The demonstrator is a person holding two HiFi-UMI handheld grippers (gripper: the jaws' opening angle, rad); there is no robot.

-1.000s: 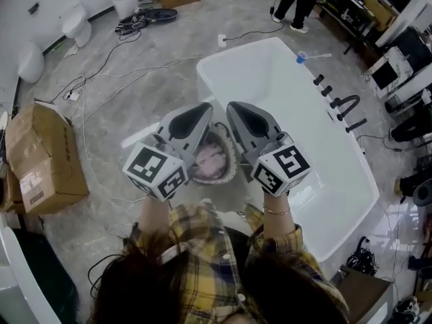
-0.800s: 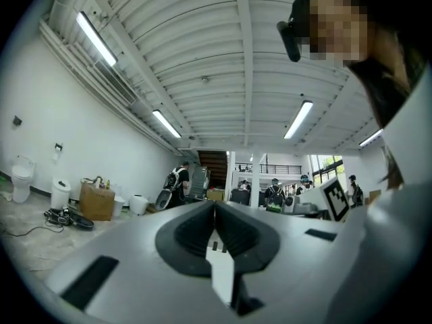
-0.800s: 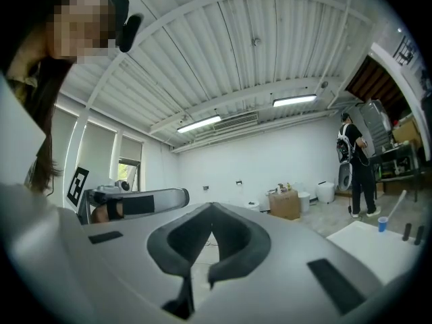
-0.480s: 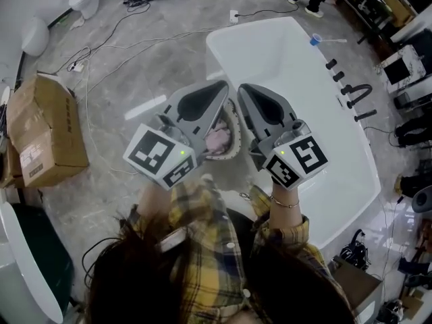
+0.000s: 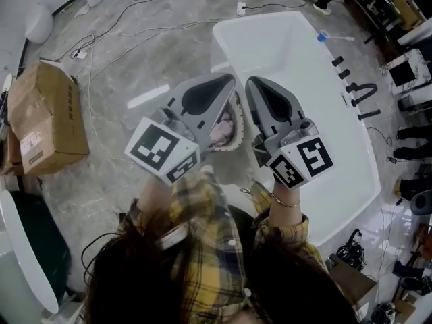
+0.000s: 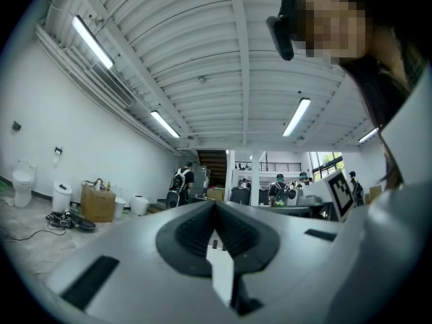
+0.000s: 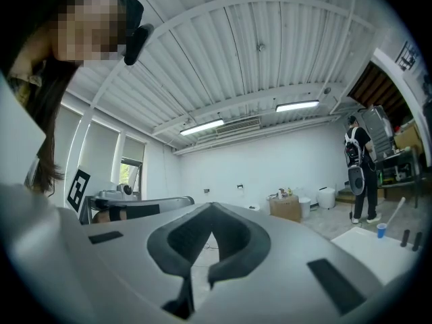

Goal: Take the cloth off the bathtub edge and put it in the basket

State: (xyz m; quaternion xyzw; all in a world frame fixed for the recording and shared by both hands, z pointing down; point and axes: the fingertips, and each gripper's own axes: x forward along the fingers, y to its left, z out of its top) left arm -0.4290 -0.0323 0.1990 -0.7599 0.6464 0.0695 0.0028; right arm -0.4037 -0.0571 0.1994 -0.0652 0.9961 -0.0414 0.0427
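Around the white bathtub (image 5: 304,113) the floor is cluttered: a cardboard box (image 5: 47,123) sits well off its outer long side, loose cables (image 5: 101,66) trail between box and bathtub, and a power strip (image 5: 241,7) lies just past its far end. On the bathtub's far rim stand black tap fittings (image 5: 356,94), with a blue cup (image 5: 323,36) near the far corner. Over the bathtub's near outer corner the left claw (image 5: 228,81) and the right claw (image 5: 253,83) are held side by side. Both are pinched fully together with nothing between the jaws, and their bodies block much of what lies beneath. The basket (image 5: 234,140) stands on the floor just beside the bathtub's outer long side, showing in the gap between the two claws. The pink cloth (image 5: 221,128) lies inside it, off the bathtub edge. The bathtub itself looks bare inside. The floor (image 5: 155,52) is grey and mottled. The gripper views show a large white hall with a ribbed ceiling (image 6: 202,39) and strip lights, and people standing (image 6: 181,181) beyond the bathtub's far end.
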